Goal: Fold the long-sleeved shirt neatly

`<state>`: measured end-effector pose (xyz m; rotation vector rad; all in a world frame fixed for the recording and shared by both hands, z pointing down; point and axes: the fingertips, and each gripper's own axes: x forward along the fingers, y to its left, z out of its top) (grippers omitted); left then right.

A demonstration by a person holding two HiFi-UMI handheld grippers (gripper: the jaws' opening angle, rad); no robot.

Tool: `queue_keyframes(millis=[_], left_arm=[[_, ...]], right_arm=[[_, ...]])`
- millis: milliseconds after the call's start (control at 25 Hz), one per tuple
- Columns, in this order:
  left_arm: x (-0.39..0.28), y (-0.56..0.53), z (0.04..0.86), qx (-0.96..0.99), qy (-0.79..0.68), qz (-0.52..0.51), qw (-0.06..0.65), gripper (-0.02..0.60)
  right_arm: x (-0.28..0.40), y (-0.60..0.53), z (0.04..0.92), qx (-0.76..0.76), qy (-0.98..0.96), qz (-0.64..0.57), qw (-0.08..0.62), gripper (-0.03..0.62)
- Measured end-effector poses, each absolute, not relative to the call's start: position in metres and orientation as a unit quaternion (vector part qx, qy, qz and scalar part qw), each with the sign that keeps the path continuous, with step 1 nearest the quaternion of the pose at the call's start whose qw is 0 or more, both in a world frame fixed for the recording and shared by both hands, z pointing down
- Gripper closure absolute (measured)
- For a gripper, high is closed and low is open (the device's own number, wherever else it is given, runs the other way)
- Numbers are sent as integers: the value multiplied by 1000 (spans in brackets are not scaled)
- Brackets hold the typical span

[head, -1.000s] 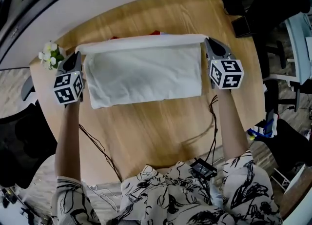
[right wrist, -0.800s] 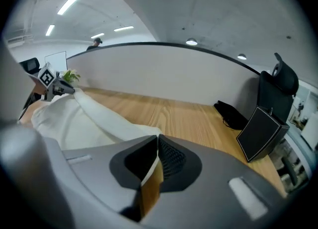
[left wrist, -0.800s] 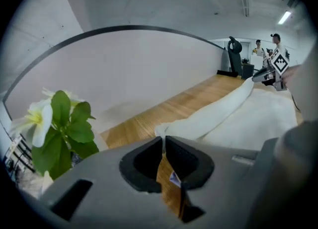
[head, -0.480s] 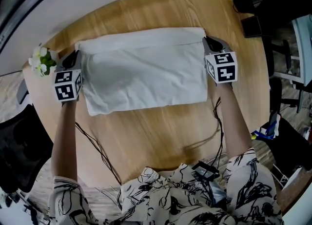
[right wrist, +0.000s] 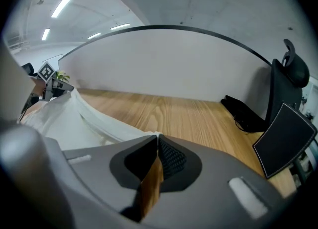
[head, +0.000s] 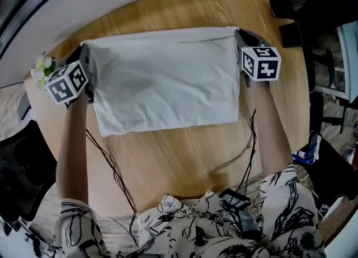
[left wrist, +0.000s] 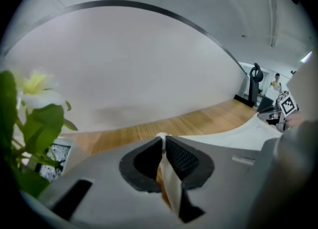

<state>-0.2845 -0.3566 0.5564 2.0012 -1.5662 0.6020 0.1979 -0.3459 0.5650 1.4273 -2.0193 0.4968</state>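
A white long-sleeved shirt (head: 165,80) lies folded into a wide rectangle on the round wooden table (head: 179,156). My left gripper (head: 84,56) is shut on its far left corner; in the left gripper view a strip of white cloth (left wrist: 169,183) is pinched between the dark pads. My right gripper (head: 238,33) is shut on the far right corner, and in the right gripper view the shirt's edge (right wrist: 94,118) runs off to the left from the jaw tips (right wrist: 156,136). Both grippers sit low at the shirt's far edge.
A small pot of white flowers (head: 42,71) stands just left of the left gripper and shows close in the left gripper view (left wrist: 30,123). Black cables (head: 109,167) trail over the near table. Dark bags (head: 279,2) and a black chair (right wrist: 290,74) lie at the far right.
Both grippers moved away from the person and down, taking the shirt's far edge with them. The raised fold along that edge has spread flat. The left gripper rolled.
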Motion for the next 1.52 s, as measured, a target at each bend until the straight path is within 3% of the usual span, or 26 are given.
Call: queue_keyframes(millis=[280, 400, 600, 760, 880, 960, 1080, 1520], left_arm=[[-282, -380, 563, 725, -583, 218, 294, 527], [-284, -382, 565, 726, -581, 211, 301, 461], [-275, -384, 543, 763, -562, 159, 277, 331], [-235, -367, 503, 828, -505, 166, 179, 313], [-192, -341, 478, 866, -426, 259, 38, 318], [-174, -319, 473, 872, -373, 317, -20, 321], [-178, -275, 479, 877, -342, 335, 34, 316], [-279, -75, 524, 807, -428, 340, 224, 318]], right_arm=[[199, -363, 578, 539, -752, 218, 309, 569], [200, -364, 576, 538, -754, 224, 304, 561], [219, -370, 555, 570, -749, 251, 225, 442], [212, -374, 499, 557, -795, 148, 190, 426], [184, -364, 472, 480, -838, 39, 258, 418], [157, -345, 475, 399, -862, 18, 312, 416], [132, -297, 480, 341, -876, 45, 338, 384], [159, -107, 512, 436, -824, 212, 293, 321]])
